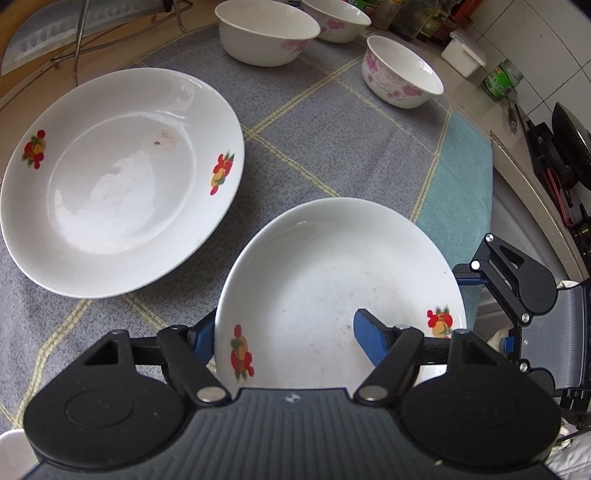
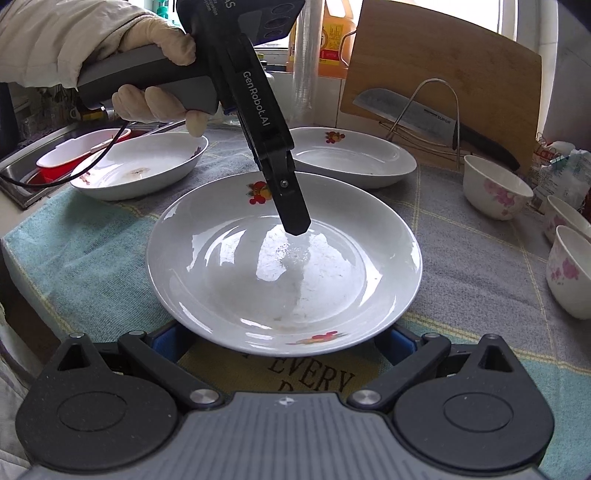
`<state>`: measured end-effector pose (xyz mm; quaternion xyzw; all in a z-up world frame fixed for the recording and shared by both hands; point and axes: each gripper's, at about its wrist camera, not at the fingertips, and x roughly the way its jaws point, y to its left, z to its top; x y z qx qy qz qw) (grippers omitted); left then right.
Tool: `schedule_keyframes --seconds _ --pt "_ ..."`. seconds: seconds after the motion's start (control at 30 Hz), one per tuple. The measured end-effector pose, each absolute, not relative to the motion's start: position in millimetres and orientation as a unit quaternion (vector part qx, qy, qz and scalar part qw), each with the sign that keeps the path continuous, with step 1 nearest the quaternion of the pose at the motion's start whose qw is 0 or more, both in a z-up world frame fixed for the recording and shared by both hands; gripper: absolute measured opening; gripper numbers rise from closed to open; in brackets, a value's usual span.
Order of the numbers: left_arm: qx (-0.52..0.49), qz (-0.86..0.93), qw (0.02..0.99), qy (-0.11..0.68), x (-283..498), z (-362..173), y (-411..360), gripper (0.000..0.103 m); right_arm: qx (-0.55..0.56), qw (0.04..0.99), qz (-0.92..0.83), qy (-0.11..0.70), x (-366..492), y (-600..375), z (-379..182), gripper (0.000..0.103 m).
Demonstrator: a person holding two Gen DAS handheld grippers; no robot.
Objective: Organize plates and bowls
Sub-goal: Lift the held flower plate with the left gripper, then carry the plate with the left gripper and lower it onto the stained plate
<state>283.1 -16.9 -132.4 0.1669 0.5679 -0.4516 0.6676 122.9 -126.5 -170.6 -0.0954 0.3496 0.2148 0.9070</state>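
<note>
A white plate with fruit prints (image 1: 332,273) (image 2: 284,273) lies on the grey checked cloth (image 1: 332,133). My left gripper (image 1: 284,325) (image 2: 295,225) is shut on the plate's rim, with one blue finger inside the dish and the other outside beneath the rim. At the opposite rim my right gripper (image 2: 282,336) (image 1: 480,273) is open, its fingers wide apart and tucked under the edge. A second plate (image 1: 110,177) (image 2: 351,155) lies beside it, and a third (image 2: 140,166) sits near the sink. Three pink-flowered bowls (image 1: 266,33) (image 1: 340,18) (image 1: 402,74) stand at the cloth's far side.
A wire rack with a cleaver (image 2: 406,110) and a wooden board (image 2: 443,66) stands behind the plates. A sink (image 2: 22,170) holding a red and white container borders the cloth. Jars and bottles (image 1: 502,79) line the tiled wall, and a stove (image 1: 565,155) lies beyond.
</note>
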Motion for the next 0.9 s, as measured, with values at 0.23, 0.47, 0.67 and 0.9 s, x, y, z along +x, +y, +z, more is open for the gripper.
schedule_keyframes --seconds 0.23,0.47,0.67,0.9 --pt "0.154 -0.455 0.672 0.564 283.0 -131.9 -10.9 0.074 -0.098 0.904 0.217 0.356 122.3 -125.1 -169.2 0.103" --pt "0.155 -0.457 0.675 0.558 278.1 -129.2 -8.6 0.074 -0.097 0.901 0.217 0.364 125.8 -124.9 -166.2 0.103" --pt "0.154 -0.456 0.678 0.556 276.0 -125.4 -5.4 0.074 -0.107 0.902 0.217 0.356 124.2 -124.2 -159.0 0.103" --pt "0.147 -0.454 0.688 0.548 274.7 -113.1 4.3 0.074 -0.121 0.901 0.225 0.351 127.0 -121.2 -149.7 0.103"
